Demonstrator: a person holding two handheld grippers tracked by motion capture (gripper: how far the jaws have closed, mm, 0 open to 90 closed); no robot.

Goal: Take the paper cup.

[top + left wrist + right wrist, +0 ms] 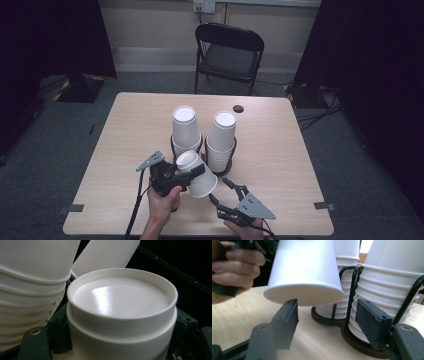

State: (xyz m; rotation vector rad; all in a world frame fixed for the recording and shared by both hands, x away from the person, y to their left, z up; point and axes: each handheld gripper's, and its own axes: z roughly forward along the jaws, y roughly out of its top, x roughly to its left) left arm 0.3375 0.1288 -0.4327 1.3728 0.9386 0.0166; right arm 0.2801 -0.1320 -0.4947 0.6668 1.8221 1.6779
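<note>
Left claw [192,172] is gripping the tilted paper cups [196,173] above the desk [280,150] – you're bringing the half-open, empty right claw [222,192] to the rim, so pinch only the outer cup – then pull straight.

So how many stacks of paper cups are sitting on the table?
2. The left stack and the right stack stand side by side mid-table in dark holders. A separate cup is held in front, tilted, by the left gripper.
</note>
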